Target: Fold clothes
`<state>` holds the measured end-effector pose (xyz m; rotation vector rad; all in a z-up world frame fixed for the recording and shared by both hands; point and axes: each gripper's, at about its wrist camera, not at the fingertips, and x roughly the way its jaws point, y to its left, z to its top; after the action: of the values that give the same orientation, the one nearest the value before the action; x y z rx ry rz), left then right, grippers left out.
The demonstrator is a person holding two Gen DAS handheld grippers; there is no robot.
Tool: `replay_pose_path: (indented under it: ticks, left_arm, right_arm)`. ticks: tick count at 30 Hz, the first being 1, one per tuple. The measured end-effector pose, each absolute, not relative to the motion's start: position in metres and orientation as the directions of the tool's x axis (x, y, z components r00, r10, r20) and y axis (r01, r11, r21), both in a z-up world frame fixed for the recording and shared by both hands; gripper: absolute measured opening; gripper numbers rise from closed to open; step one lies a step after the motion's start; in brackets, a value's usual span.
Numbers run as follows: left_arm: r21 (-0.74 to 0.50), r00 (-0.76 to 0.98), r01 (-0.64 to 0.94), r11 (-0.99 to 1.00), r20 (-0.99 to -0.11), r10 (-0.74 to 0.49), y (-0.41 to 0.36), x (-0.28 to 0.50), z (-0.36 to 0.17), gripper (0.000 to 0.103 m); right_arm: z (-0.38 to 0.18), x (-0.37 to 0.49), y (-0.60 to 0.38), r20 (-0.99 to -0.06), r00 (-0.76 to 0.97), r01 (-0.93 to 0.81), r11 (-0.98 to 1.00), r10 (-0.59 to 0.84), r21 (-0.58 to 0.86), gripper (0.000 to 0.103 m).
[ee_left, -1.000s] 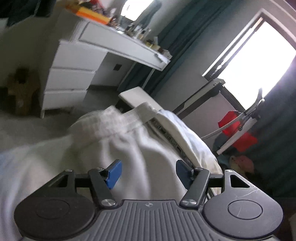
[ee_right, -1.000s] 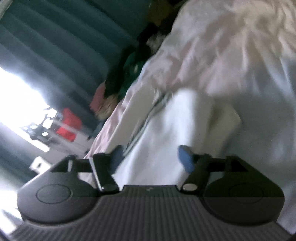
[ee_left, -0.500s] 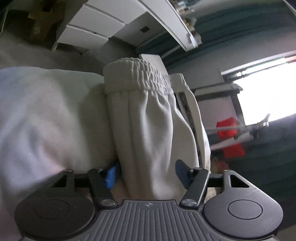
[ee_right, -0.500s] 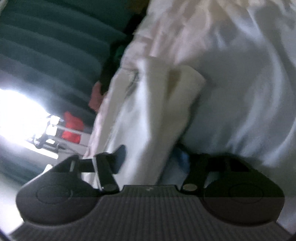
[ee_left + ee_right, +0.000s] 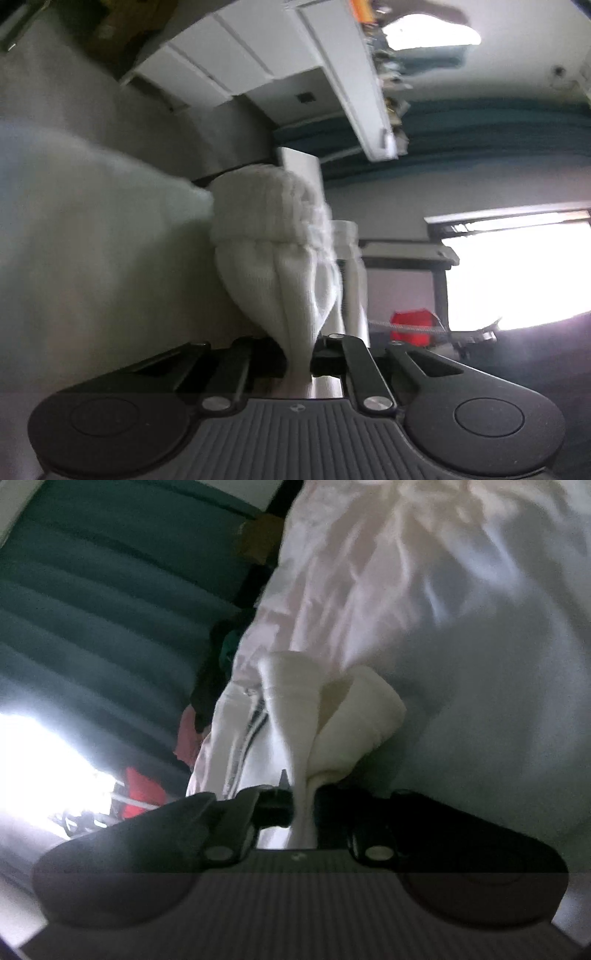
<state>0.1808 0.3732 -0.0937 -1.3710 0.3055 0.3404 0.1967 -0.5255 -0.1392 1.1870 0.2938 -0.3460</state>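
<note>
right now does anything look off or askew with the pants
Nothing damaged or spilled. The pants are bunched: the left gripper pinches gathered fabric below the waistband, and the right gripper pinches a twisted leg. Normal mid-fold.

You see white ribbed trousers (image 5: 280,280) with a dark side stripe, white bedding (image 5: 461,609), teal curtains (image 5: 92,609), white drawers (image 5: 221,62) and a red bag (image 5: 410,325).
</note>
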Motion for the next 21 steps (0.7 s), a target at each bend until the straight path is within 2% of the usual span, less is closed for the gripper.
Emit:
replay_pose_path:
  ticks: [2,6,13,17,21]
  left_arm:
    - [-0.892,0.918,-0.395,0.22,-0.392,0.057,0.374,0.168,-0.08,0.009]
    - [-0.901,0.917,-0.398,0.174,-0.396,0.044,0.375,0.133,-0.076,0.009]
    - [-0.838,0.863,-0.497,0.225,-0.505,0.027,0.371,0.062,-0.063,0.009]
    - [-0.76,0.813,-0.556,0.337,-0.582,0.028,0.372,0.053,-0.061,0.01]
    - [-0.719,0.775,-0.597,0.357,-0.631,0.027,0.37,0.052,-0.067,0.015]
  right_arm:
    - [-0.122,0.19,-0.528,-0.395,0.913,0.402,0.384,-0.1,0.832,0.012]
    - [-0.102,0.162,-0.531,-0.379,0.92,0.387,0.39,-0.102,0.836,0.012]
    - [-0.104,0.099,-0.545,-0.465,0.882,0.467,0.24,-0.068,0.851,0.012]
    - [-0.106,0.07,-0.546,-0.471,0.881,0.471,0.208,-0.055,0.857,0.012]
    - [-0.113,0.074,-0.544,-0.507,0.861,0.5,0.235,-0.036,0.834,0.013]
